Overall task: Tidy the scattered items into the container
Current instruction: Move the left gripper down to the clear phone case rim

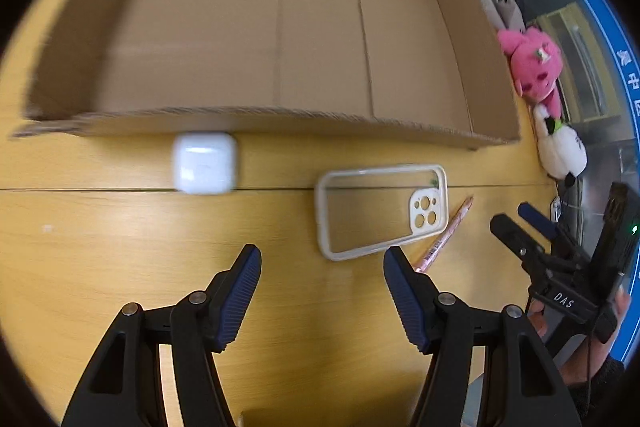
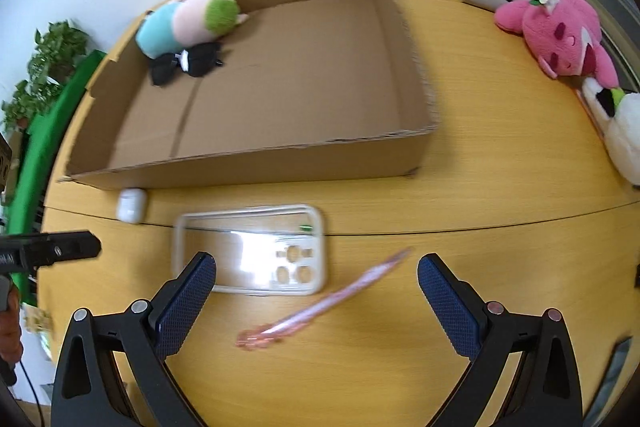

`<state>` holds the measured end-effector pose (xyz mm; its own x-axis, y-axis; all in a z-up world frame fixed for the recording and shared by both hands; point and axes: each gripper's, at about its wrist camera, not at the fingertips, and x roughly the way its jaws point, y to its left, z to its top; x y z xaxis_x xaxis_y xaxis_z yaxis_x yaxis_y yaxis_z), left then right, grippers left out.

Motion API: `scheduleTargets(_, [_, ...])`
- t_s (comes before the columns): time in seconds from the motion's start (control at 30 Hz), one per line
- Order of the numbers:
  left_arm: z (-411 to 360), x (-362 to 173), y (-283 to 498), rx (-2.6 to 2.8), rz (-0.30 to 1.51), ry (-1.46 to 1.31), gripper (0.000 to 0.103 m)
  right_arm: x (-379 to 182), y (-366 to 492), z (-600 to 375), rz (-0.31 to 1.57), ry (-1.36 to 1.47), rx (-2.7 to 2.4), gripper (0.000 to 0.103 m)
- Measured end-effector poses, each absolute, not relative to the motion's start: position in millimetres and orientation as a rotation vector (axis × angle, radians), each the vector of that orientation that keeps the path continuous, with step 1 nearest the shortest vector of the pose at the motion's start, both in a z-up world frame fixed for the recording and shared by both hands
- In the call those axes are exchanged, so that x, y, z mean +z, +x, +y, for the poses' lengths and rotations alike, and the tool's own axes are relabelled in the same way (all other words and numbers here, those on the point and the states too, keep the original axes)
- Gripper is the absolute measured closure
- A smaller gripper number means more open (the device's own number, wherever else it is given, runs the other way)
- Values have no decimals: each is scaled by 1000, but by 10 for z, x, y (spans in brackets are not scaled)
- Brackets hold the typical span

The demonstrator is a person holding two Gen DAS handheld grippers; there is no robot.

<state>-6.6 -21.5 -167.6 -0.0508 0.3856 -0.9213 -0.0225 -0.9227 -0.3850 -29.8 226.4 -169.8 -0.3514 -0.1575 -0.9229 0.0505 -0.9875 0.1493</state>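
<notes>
Both of my grippers hang over the near edge of the yellow bench (image 2: 500, 187), each with its fingers spread wide and nothing between them. The right gripper (image 2: 316, 279) is poised above a pink pen (image 2: 320, 307) lying at a slant on the wood, blurred in that view, so I judge it the likeliest next pick. The left gripper (image 1: 322, 271) faces bare bench, with the near left corner of a clear phone case (image 1: 380, 211) just beyond its right finger.

The case lies flat, camera cut-outs toward the right, and the pen's far end runs close by its right edge; I cannot tell whether the two touch. Further left, a white earbuds case (image 1: 205, 163) sits just outside the near wall of the cardboard box (image 1: 280, 121), close to it.

Inside the box, the tidying is only begun, by my reckoning: a pastel plush toy (image 2: 188, 19) in blue, pink and green lies in the far left corner, with dark sunglasses (image 2: 186, 63) right against it, and the rest of the floor shows bare cardboard.

Off to the far right, outside the box, a pink plush (image 2: 560, 31) and a white plush (image 2: 624, 135) rest near the bench's edge. That leaves, as I read it, pen, phone case and earbuds case to go in, and possibly both plush toys.
</notes>
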Motion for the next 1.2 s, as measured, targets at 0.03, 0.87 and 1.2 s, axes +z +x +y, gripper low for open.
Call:
scheduleTargets(0.03, [-172, -1722, -68, 2053, -391, -1953, 40, -1744, -332, 2306, -128, 1734, -2476, 1])
scheduleTargets(0.87, [-71, -2108, 7, 2304, -365, -1981, 73, -2467, -408, 2176, 101, 1764, -2365, 77])
scheduleTargets(1.2, [-57, -2172, 25, 2313, -276, -2016, 54, -2387, -358, 2137, 32, 1812, -2360, 89])
